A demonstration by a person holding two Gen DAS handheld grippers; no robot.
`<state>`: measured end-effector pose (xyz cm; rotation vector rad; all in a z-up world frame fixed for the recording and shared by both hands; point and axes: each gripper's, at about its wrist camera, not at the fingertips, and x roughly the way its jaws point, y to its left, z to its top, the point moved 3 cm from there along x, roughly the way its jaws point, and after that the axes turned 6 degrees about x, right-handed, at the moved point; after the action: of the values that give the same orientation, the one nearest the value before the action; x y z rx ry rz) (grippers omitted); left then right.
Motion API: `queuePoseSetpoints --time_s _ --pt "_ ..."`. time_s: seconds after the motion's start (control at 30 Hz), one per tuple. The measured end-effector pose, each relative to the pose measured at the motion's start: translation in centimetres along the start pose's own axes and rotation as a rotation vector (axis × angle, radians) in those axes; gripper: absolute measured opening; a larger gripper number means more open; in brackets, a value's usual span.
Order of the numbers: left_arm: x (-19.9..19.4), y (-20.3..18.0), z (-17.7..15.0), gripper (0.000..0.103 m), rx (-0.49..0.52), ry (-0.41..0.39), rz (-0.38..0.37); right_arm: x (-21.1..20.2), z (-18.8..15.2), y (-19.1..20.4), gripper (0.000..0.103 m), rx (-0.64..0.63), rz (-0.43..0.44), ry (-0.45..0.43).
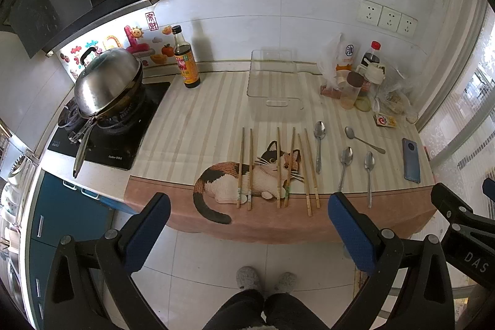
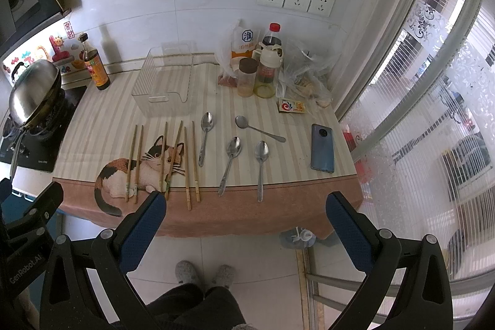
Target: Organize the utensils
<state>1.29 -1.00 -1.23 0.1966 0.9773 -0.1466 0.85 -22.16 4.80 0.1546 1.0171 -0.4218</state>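
The left hand-held gripper [image 1: 247, 225] hangs in front of the near edge of the tabletop [image 1: 191, 119] with its blue-padded jaws spread wide and nothing between them; the right hand-held gripper [image 2: 246, 221] is held the same way, wide and empty, a little further to the right. Past them, on the striped cloth printed with a calico cat [image 1: 247, 175], lie six wooden chopsticks [image 1: 278, 169] in three loose pairs, roughly parallel, their ends pointing towards the near edge. To their right are four plain steel spoons [image 2: 230, 163]: three lie bowl-end away from the edge, and the fourth, further back, lies slanted with its handle pointing right. Behind the chopsticks stands a clear plastic rectangular bin [image 1: 273, 81] with a slot handle in its near wall; nothing can be seen inside it. A blue smartphone [image 2: 322, 148] lies face down near the right edge. At the back right is a cluster of bottles, a brown-lidded jar and plastic bags [image 2: 263, 67]. At the back left stands a dark sauce bottle [image 1: 185, 59], and beyond it a steel-lidded wok [image 1: 108, 82] sits on a black stove.
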Motion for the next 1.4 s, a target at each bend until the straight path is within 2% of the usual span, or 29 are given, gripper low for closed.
queuePoseSetpoints --time_s 0.53,0.63,0.7,0.83,0.87,0.97,1.0,1.03,1.13,1.17,1.2,1.27,1.3,1.37,1.4 --pt "0.1 0.1 0.0 0.103 -0.001 -0.019 0.005 0.2 0.2 0.3 0.103 0.007 0.007 0.000" --pt "1.2 0.5 0.7 0.103 -0.012 -0.061 0.055 1.5 0.3 0.4 0.103 0.038 0.028 -0.005" --pt "2.6 0.9 1.3 0.103 -0.019 -0.084 0.117 2.6 0.7 0.4 0.103 0.061 0.055 -0.025" --pt "6.5 1.9 2.5 0.103 -0.028 -0.045 0.194 6.1 1.5 0.7 0.101 0.094 0.082 -0.033" --pt "7.6 2.4 2.7 0.103 -0.036 -0.028 0.202 7.3 1.8 0.9 0.099 0.098 0.091 -0.025" --pt "11.2 3.6 3.0 0.103 -0.067 0.031 0.219 11.3 2.0 1.9 0.078 0.106 0.146 0.030" --pt "12.4 3.9 2.9 0.103 -0.077 0.051 0.221 13.1 2.0 2.5 0.066 0.103 0.170 0.074" --pt "13.9 4.3 2.8 0.103 -0.087 0.083 0.213 14.6 1.8 2.9 0.058 0.100 0.195 0.105" --pt "18.3 5.2 2.1 0.103 -0.108 0.188 0.176 18.9 1.2 4.2 0.041 0.084 0.210 0.187" --pt "19.8 5.3 1.8 0.102 -0.117 0.220 0.150 20.6 0.8 4.6 0.039 0.086 0.218 0.222" --pt "21.3 5.4 1.5 0.100 -0.123 0.251 0.120 21.7 0.5 4.9 0.037 0.088 0.218 0.247" --pt "24.6 5.3 1.0 0.077 -0.127 0.315 0.060 24.0 -0.2 5.5 0.036 0.087 0.213 0.296" --pt "26.0 5.2 0.7 0.072 -0.126 0.348 0.038 24.8 -0.5 5.8 0.036 0.087 0.212 0.310" --pt "28.9 4.9 0.2 0.053 -0.115 0.403 -0.004 26.4 -1.0 6.4 0.035 0.084 0.201 0.340" --pt "30.2 4.7 0.0 0.052 -0.107 0.425 -0.024 27.2 -1.1 6.6 0.035 0.089 0.192 0.356"
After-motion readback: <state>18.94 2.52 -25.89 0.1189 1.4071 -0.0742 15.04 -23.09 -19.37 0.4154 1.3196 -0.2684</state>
